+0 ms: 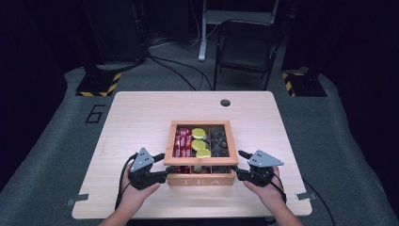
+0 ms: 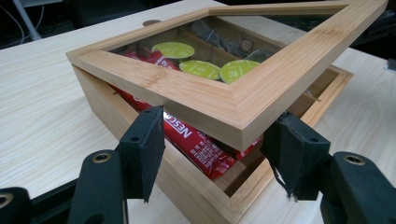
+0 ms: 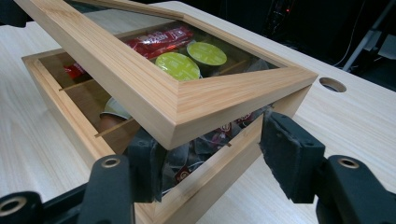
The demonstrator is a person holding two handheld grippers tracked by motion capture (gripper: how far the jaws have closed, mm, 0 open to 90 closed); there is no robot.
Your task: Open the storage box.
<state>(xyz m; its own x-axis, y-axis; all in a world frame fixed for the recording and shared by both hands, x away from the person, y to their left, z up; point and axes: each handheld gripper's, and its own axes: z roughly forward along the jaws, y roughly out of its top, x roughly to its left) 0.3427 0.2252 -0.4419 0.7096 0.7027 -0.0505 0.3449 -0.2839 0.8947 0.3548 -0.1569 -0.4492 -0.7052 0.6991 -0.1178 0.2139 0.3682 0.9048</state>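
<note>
A wooden tea box [image 1: 201, 181] marked TEA stands near the table's front edge. Its glass-paned lid [image 1: 201, 161] is tilted up at the front. Inside lie red sachets [image 1: 182, 141], green-topped capsules [image 1: 199, 139] and dark tea bags [image 1: 219, 140]. My left gripper [image 1: 162, 165] is open at the lid's front left corner [image 2: 238, 133], its fingers [image 2: 140, 149] spread to either side just below the lid frame. My right gripper [image 1: 240, 165] is open at the front right corner [image 3: 180, 116], with one finger [image 3: 145, 165] under the raised lid and the other [image 3: 289, 158] outside the box.
The light wooden table [image 1: 136, 117] has a round cable hole [image 1: 225, 102] at the back. A dark chair [image 1: 247, 47] and stand bases with yellow-black tape [image 1: 99, 84] are on the floor beyond it. A person's hands come in from the table's front edge.
</note>
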